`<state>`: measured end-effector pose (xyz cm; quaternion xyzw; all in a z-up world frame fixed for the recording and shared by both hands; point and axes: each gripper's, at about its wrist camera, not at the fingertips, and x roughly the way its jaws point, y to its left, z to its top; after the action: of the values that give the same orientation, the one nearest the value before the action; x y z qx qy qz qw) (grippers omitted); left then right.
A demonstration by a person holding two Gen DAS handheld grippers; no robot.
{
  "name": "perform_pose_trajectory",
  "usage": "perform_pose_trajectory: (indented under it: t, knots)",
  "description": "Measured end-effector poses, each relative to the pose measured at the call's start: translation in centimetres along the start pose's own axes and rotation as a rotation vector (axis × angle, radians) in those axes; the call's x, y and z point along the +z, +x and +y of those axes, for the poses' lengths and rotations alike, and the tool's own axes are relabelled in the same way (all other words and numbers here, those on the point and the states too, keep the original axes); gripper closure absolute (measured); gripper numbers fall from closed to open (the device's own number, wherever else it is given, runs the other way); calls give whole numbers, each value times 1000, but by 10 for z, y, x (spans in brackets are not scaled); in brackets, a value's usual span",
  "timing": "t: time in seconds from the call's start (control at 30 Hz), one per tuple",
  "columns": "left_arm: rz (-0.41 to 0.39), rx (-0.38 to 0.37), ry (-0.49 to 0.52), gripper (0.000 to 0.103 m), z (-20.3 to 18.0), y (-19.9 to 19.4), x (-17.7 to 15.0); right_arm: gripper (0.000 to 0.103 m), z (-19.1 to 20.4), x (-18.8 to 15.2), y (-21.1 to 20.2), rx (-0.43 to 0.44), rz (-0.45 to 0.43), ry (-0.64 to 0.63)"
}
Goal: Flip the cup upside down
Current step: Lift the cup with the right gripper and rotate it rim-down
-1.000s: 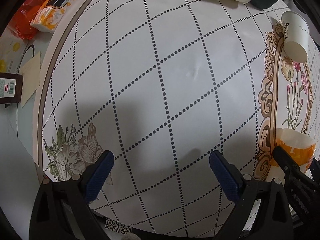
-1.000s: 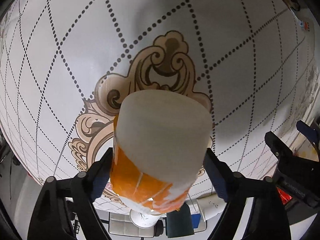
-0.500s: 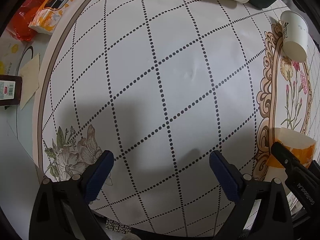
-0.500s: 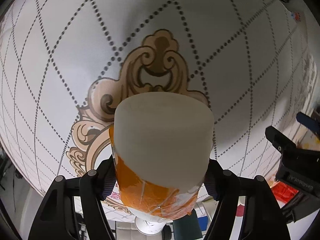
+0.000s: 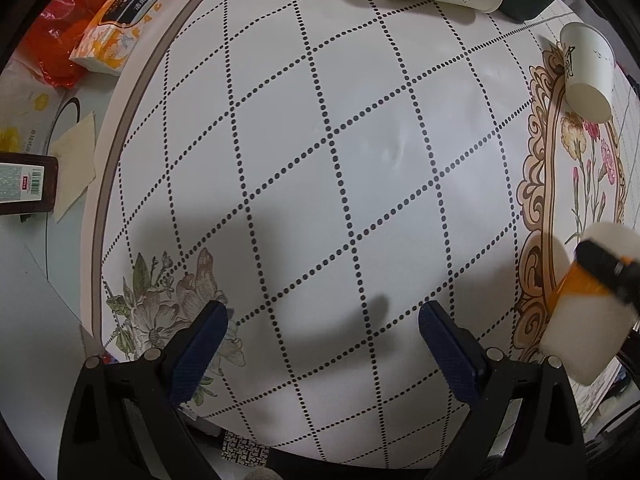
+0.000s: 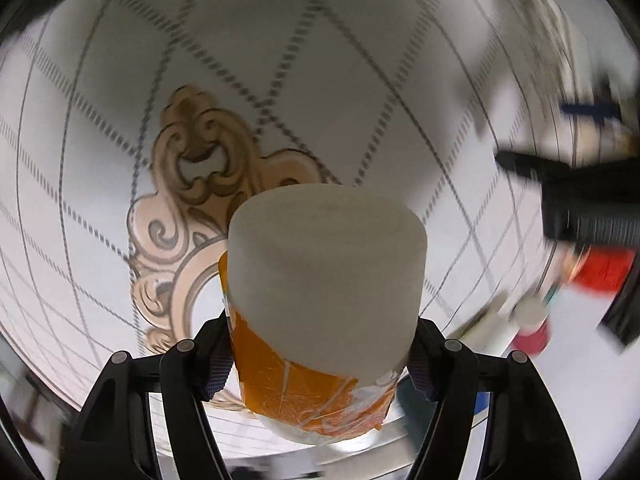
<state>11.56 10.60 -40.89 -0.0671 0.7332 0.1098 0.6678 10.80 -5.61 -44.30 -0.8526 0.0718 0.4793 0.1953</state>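
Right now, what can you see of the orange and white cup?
The orange and white cup looks like paper, with an orange patterned band and a plain white closed end facing the camera. The right tongs clamp its sides, holding it tilted above the patterned tablecloth. Its image is motion-blurred in the left view.

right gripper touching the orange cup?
Touching. Right wrist view: both fingers press the orange cup's sides, no gap, right gripper closed on it.
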Motion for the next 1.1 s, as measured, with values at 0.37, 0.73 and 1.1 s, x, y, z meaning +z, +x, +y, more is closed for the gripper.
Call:
perform_pose_trajectory:
  t: [0.37, 0.73, 1.1]
  knots:
    - [-14, 20, 59, 5, -7, -13, -10, 30, -57, -19, 24, 348, 56, 661]
    - [-37, 12, 124, 5, -39, -23, 3, 30, -53, -63, 57, 675, 108, 1178]
    - [-33, 8, 143, 5, -53, -28, -1, 30, -34, -99, 81, 887, 170, 1581]
